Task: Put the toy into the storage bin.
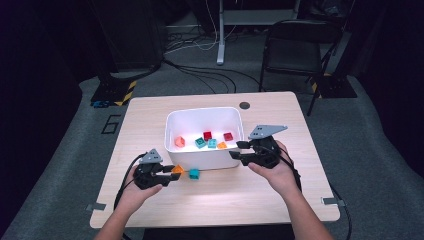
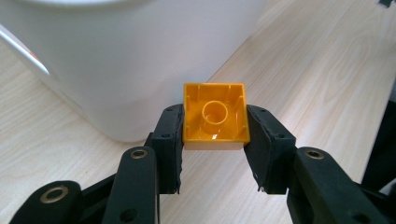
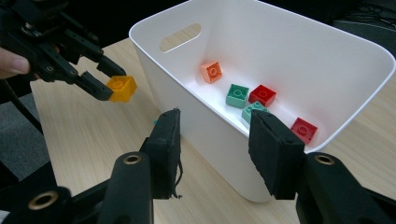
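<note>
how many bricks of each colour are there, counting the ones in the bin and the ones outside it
red bricks: 2
teal bricks: 3
orange bricks: 2, one in the left claw
salmon brick: 1
total: 8

Black folding chair (image 1: 296, 50) behind the surface (image 1: 280, 195), on grey carpet (image 1: 370, 150). Cables (image 1: 200, 70) across floor, white stand leg (image 1: 220, 35), yellow-black hazard tape (image 1: 127, 92) at left.
</note>
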